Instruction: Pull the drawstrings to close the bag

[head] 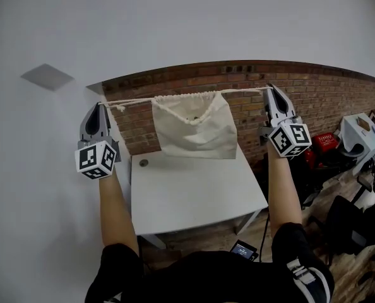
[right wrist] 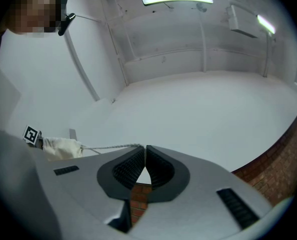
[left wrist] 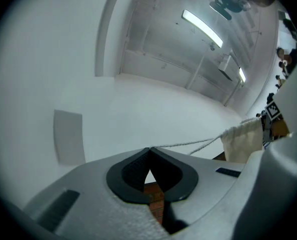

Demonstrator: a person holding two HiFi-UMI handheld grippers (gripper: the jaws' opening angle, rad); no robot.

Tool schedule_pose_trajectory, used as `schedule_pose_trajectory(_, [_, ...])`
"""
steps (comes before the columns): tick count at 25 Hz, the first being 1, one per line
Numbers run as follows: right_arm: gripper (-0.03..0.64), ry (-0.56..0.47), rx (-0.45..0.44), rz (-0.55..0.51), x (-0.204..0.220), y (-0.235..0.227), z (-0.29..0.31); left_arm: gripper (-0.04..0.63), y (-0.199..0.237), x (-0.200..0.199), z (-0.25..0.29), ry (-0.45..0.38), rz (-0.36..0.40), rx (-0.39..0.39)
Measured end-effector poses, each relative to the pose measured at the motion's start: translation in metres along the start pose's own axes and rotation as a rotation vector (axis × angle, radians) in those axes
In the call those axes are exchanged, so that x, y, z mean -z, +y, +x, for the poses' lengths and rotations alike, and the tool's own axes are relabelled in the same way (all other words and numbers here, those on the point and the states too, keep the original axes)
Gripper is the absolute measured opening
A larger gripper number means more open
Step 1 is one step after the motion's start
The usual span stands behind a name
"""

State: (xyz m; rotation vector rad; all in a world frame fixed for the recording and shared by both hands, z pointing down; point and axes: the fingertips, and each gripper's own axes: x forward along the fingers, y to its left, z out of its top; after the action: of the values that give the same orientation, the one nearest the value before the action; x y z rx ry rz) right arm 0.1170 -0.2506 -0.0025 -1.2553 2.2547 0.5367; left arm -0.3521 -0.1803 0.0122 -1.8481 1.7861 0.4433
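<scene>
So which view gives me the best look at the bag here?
The head view: the whole cream bag shows, hung on taut drawstrings between the left gripper and right gripper. The left gripper view catches only its gathered top at the right edge; the right gripper view, a small scrap at far left.

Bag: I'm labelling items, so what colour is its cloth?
Cream, off-white bag; clearest in the head view.

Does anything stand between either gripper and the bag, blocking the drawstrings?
Nothing visible does. The left gripper and the right gripper are shut on the drawstrings, which run free through open air to the hanging bag.
</scene>
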Motion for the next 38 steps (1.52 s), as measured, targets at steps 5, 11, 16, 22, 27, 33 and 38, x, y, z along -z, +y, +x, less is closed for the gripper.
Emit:
schedule_pose_trajectory(5, [0.012,-0.012,0.033,0.032,0.003,-0.007,-0.003,0.017,0.012,0.003,-0.004,0.019,0.046,-0.055])
schedule_pose_trajectory(11, [0.012,-0.010,0.050,0.042,0.009,-0.011,-0.005,0.017,0.027,0.006,-0.008,0.019,0.068,-0.092])
schedule_pose_trajectory(16, [0.012,-0.011,0.064,0.040,0.010,-0.015,-0.007,0.017,0.032,-0.001,-0.009,0.002,0.091,-0.109])
schedule_pose_trajectory(22, [0.012,-0.005,0.084,0.039,0.013,-0.024,-0.011,0.017,0.038,0.000,-0.013,-0.003,0.070,-0.127])
schedule_pose_trajectory(27, [0.012,-0.003,0.095,0.040,0.012,-0.033,-0.014,0.017,0.043,0.002,-0.016,-0.002,0.056,-0.146])
schedule_pose_trajectory(33, [0.012,-0.005,0.113,0.083,0.017,-0.043,-0.017,0.017,0.045,0.002,-0.016,-0.005,0.064,-0.163])
schedule_pose_trajectory(38, [0.012,-0.001,0.118,0.066,0.017,-0.045,-0.020,0.018,0.050,0.008,-0.020,-0.003,0.066,-0.172])
